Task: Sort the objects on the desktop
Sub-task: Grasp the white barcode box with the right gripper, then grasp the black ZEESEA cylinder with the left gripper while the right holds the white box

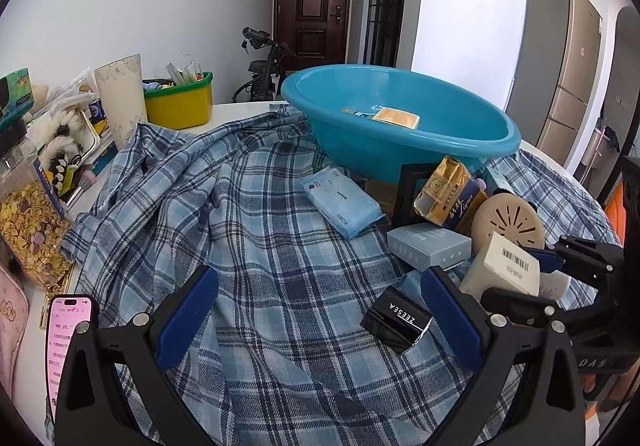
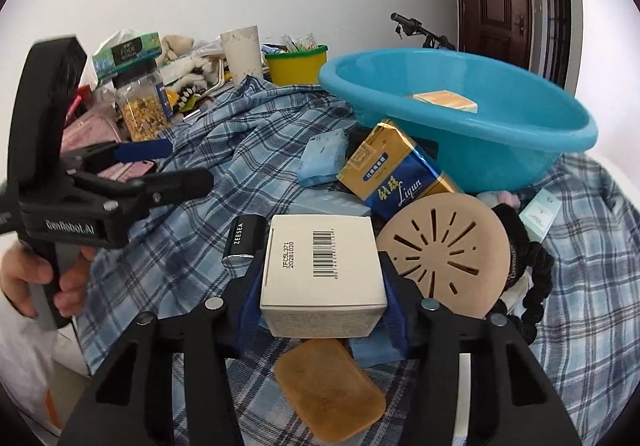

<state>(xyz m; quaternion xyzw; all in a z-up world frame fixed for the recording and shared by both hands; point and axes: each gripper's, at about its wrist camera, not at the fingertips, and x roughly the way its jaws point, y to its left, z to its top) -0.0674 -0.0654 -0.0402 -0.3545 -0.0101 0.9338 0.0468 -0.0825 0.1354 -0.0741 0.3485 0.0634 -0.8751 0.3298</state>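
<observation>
A crumpled blue plaid cotton shirt [image 1: 248,213] covers most of the tabletop [image 1: 240,111], and a round turquoise plastic basin [image 2: 472,113] sits on it at the far side with one flat orange packet [image 2: 444,100] inside. In front of the basin lies a heap: one gold-and-blue cigarette pack [image 2: 400,173], one pale blue tissue packet [image 1: 342,201], one grey-blue carton [image 1: 428,246], one round beige slotted plastic disc [image 2: 444,250], one small black box lettered ZEESEA [image 1: 398,320] and one tan soap-shaped bar [image 2: 330,390]. The disc touches the right side of the held box, and the black box stands just beside its left.

The right gripper [image 2: 324,298] has its jaws closed on one white cardboard box with a barcode label [image 2: 324,266], pads pressing on both sides. The left gripper [image 1: 316,310] holds nothing; its jaws stand wide over the shirt, the black box just inside the right one. A hand [image 2: 36,278] grips its handle.

At the far left stand one yellow tub [image 1: 180,101], one cream cup [image 1: 120,93] and one clear cereal jar [image 1: 30,217], with a pink phone [image 1: 70,342] nearby.
</observation>
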